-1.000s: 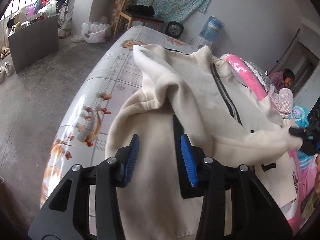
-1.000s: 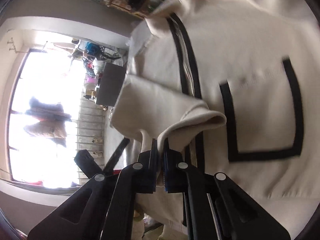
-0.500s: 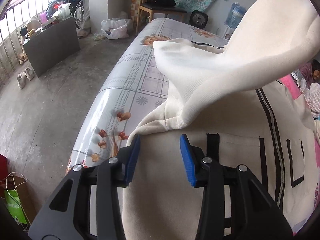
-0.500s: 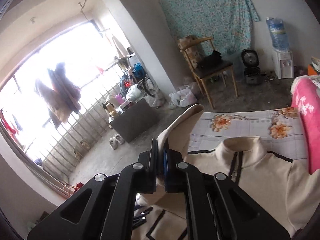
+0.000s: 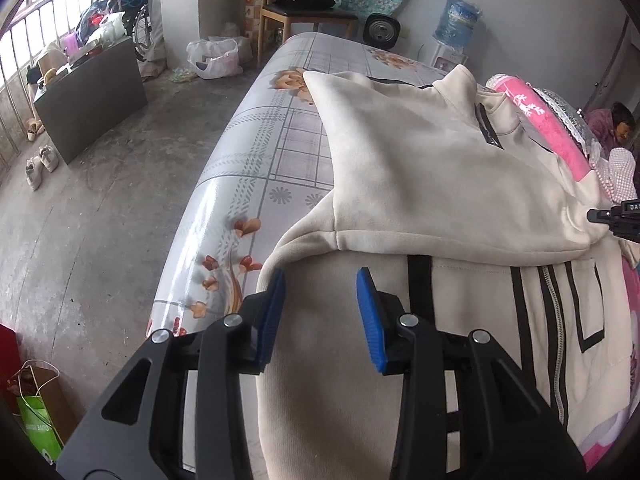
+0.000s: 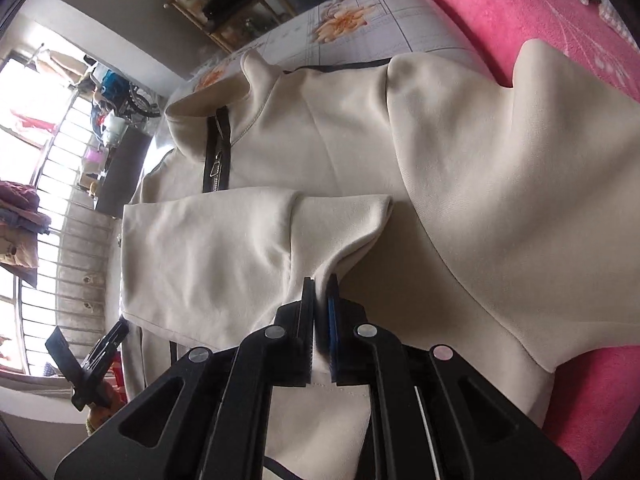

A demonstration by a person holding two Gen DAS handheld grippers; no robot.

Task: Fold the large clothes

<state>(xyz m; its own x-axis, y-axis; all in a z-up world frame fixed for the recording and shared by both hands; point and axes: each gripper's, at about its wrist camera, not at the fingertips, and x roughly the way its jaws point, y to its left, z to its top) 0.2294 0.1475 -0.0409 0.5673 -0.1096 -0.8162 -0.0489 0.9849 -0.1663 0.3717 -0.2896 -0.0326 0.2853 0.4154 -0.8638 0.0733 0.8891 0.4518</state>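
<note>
now cream jacket (image 5: 400, 360) near bed edge (image 5: 192, 240), sleeve (image 5: 440, 184) folded across; left gripper (image 5: 320, 312) spread, closing, nothing pinched; right gripper (image 6: 320, 320) easing open, cuff (image 6: 320, 288) between pads.

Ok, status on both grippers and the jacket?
Left gripper open over jacket. Right gripper easing open, sleeve cuff between pads. Nothing blocking.

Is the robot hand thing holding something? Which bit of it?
The right gripper pinches the cream jacket's sleeve at its cuff end, its fingers just starting to open. The left gripper is open, holding nothing.
</note>
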